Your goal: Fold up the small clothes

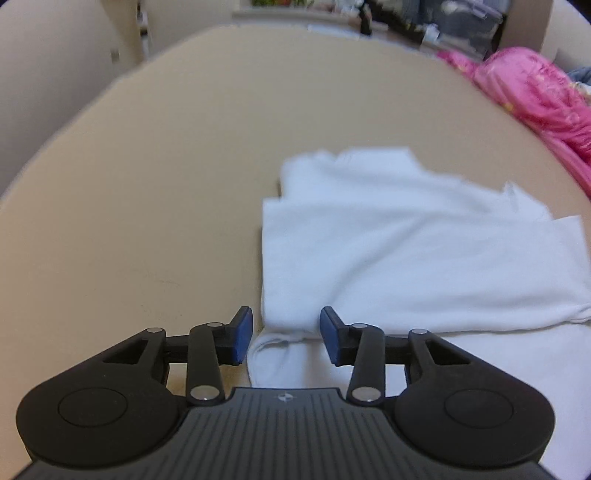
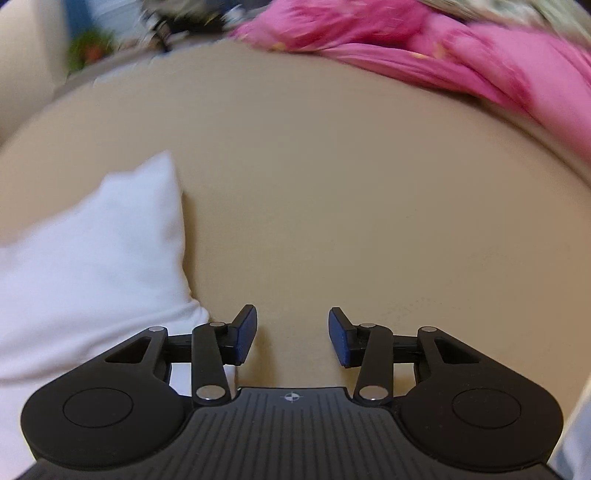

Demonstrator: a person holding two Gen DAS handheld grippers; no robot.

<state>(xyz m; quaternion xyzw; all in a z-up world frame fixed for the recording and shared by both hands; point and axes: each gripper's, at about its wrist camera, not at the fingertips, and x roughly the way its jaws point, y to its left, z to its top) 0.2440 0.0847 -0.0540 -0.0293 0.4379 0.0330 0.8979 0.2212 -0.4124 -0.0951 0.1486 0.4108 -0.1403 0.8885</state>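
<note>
White garment [image 1: 406, 258] lies flat on the beige table [image 1: 166, 166], already doubled over itself, with 1 layer stacked on another and a rolled hem nearest me. My left gripper [image 1: 286, 334] hangs over that near left corner, jaws apart, cloth showing in the gap below, but the blue pads are not pressing on it. Nothing is held there. From here I'd say the fold has been laid and that corner let go, so the layers stay put under their own weight.

Over to my right gripper [image 2: 291, 334]: jaws apart too, and only bare tabletop between them. The garment's right edge [image 2: 92, 258] sits just beside my left finger, off to the side, apart from the pads. So both hands are free, flanking the piece at its 2 near corners. That looks like a good stance for squaring it up or taking the next fold.

The surface is plain, matte and smooth, so cloth should slide on it easily. Bright pink fabric [image 2: 461, 62] is heaped along the far right edge of the table, well apart from the white piece. Beyond the table there is blurred clutter: grey storage bins [image 1: 465, 22] and something green [image 2: 88, 46] I can't make out.
</note>
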